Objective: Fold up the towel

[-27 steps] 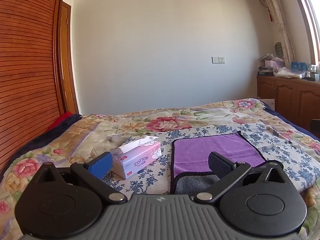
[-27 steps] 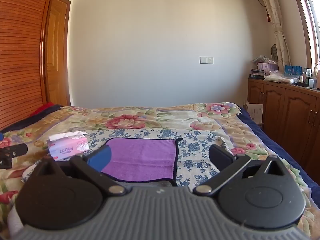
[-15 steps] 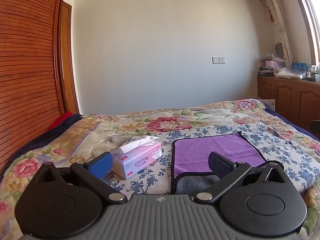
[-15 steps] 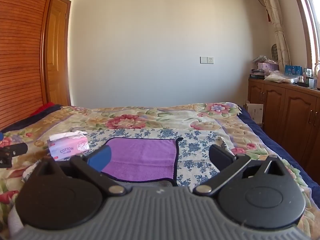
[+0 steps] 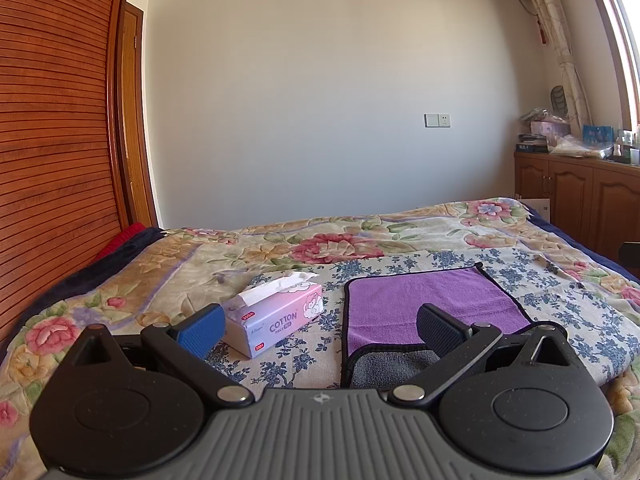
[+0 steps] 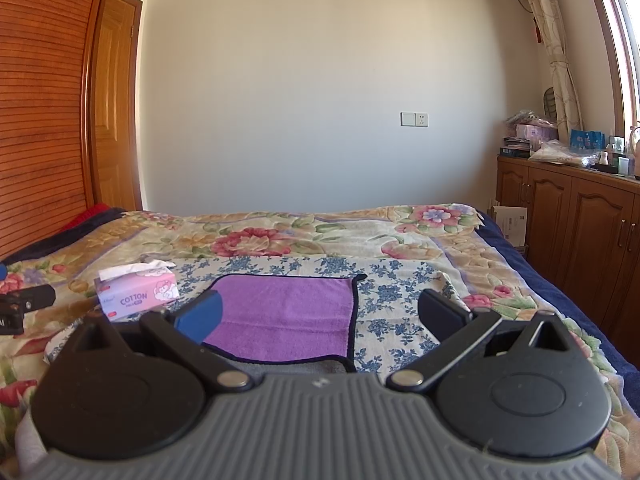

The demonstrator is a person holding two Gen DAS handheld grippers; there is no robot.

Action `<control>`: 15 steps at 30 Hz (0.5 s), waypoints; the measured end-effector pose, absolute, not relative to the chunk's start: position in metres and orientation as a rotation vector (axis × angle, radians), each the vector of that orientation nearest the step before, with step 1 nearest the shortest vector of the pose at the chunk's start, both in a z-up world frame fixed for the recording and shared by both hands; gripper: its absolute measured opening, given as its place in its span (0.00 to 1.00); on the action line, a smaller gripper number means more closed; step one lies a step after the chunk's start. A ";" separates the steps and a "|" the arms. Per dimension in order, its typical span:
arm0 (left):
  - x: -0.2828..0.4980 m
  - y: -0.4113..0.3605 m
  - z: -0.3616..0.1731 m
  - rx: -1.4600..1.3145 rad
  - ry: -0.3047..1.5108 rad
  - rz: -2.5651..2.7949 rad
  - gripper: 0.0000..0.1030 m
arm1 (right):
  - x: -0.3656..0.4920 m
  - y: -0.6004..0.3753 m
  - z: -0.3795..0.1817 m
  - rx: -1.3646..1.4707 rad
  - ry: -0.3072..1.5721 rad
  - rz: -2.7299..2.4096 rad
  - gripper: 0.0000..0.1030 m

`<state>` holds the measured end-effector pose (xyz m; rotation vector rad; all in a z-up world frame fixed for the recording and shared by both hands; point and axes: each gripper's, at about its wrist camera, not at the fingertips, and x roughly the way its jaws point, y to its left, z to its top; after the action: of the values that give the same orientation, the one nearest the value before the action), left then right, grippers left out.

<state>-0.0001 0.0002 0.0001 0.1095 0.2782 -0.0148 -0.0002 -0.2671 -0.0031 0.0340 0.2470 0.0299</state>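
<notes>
The left tongs [image 5: 320, 328] are released: the blue-padded finger [image 5: 200, 330] and the black-padded finger [image 5: 438, 328] stand wide apart at the lower centre of the left wrist view, with nothing between them. The right tongs [image 6: 320, 314] are likewise released, both fingers spread and clear of any object.

The purple towel [image 5: 428, 304] lies flat on the bed [image 5: 360, 240], on the blue-flowered section of the cover. In the left wrist view it occupies the lower centre-right of the frame; its black-trimmed near edge is turned up, exposing a grey underside [image 5: 392, 368] just in front of the tongs' body. The black-padded finger overlaps the towel in the picture; contact cannot be determined. In the right wrist view the towel [image 6: 288, 316] sits at the lower centre of the frame, between the two fingers as pictured, with the blue pad overlapping its left edge.

A pink tissue box [image 5: 276, 320], marked COTTON, rests on the bed just beside the towel, to its left in both views [image 6: 138, 294]; a white tissue protrudes from its top.

A wooden cabinet [image 6: 568, 240] stands at the right edge of the frame beside the bed. A wooden door [image 6: 114, 120] occupies the upper left.
</notes>
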 end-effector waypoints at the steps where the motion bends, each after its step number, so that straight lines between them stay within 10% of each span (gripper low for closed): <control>1: 0.000 0.000 0.000 0.109 0.278 -0.015 1.00 | 0.000 -0.267 -0.003 0.034 0.247 0.030 1.00; 15: 0.000 0.000 0.000 0.108 0.279 -0.015 1.00 | 0.000 -0.266 -0.002 0.034 0.247 0.030 1.00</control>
<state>-0.0001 0.0002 0.0000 0.1084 0.2786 -0.0153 -0.0004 -0.2657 -0.0015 0.0341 0.2471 0.0300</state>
